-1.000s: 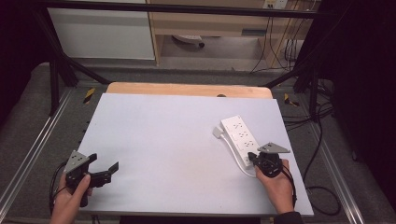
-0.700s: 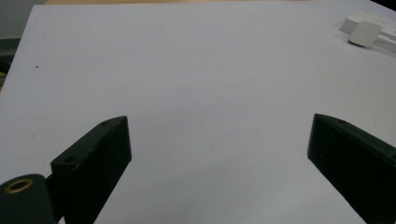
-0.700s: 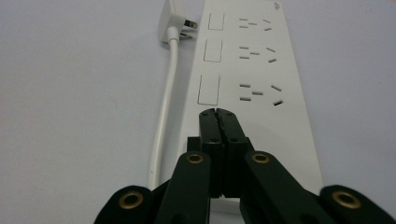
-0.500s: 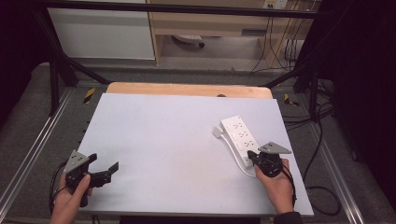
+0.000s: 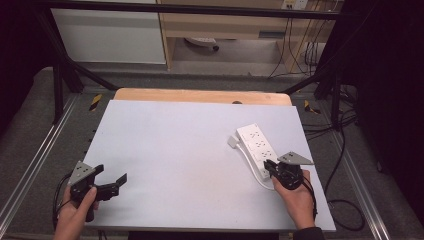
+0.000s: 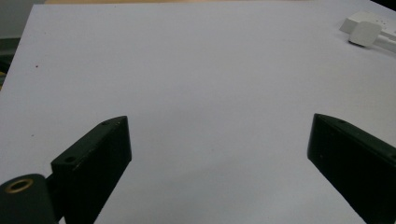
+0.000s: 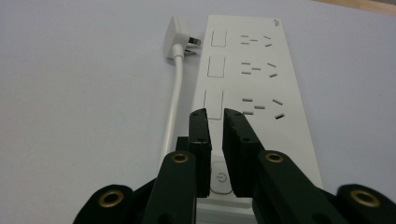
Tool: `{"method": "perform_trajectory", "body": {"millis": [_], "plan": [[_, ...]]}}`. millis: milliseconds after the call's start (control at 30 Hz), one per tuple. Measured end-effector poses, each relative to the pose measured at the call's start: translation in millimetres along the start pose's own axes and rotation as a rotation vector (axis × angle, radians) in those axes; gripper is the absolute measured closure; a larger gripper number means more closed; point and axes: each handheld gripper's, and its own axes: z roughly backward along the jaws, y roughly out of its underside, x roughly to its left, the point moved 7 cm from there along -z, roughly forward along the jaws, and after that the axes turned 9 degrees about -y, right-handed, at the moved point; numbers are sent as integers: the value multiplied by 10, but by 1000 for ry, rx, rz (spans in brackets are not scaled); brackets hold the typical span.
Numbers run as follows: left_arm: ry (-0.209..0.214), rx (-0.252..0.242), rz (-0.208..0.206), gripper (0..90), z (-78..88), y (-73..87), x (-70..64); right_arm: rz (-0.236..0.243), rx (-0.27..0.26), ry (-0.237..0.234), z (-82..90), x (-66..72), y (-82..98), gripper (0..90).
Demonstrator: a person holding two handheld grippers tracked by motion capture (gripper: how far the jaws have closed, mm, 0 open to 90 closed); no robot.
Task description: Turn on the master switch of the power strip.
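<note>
A white power strip (image 5: 256, 145) lies at the right of the table, its cord (image 7: 173, 102) curling back to a white plug (image 7: 180, 29) beside its far end. My right gripper (image 5: 270, 167) hovers over the strip's near end. Its jaws (image 7: 215, 114) are shut to a thin slit with nothing between them, just above the round power button (image 7: 220, 179). My left gripper (image 5: 111, 174) rests at the table's front left corner. It is wide open (image 6: 219, 135) and empty, facing across the table towards the plug (image 6: 365, 33).
A pale sheet (image 5: 175, 140) covers the table, with a strip of wooden top (image 5: 200, 95) showing at the far edge. Black frame bars, cabinets and loose cables (image 5: 345, 150) surround the table on the floor.
</note>
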Motion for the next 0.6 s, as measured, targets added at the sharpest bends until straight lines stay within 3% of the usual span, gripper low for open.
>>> {"method": "perform_trajectory", "body": {"millis": [400, 600], "plan": [[2, -2, -1, 63, 3, -2, 0, -7, -16, -14, -8, 41, -25, 696], [3, -2, -1, 63, 3, -2, -2, -11, -27, -28, -12, 76, -48, 570]]}}
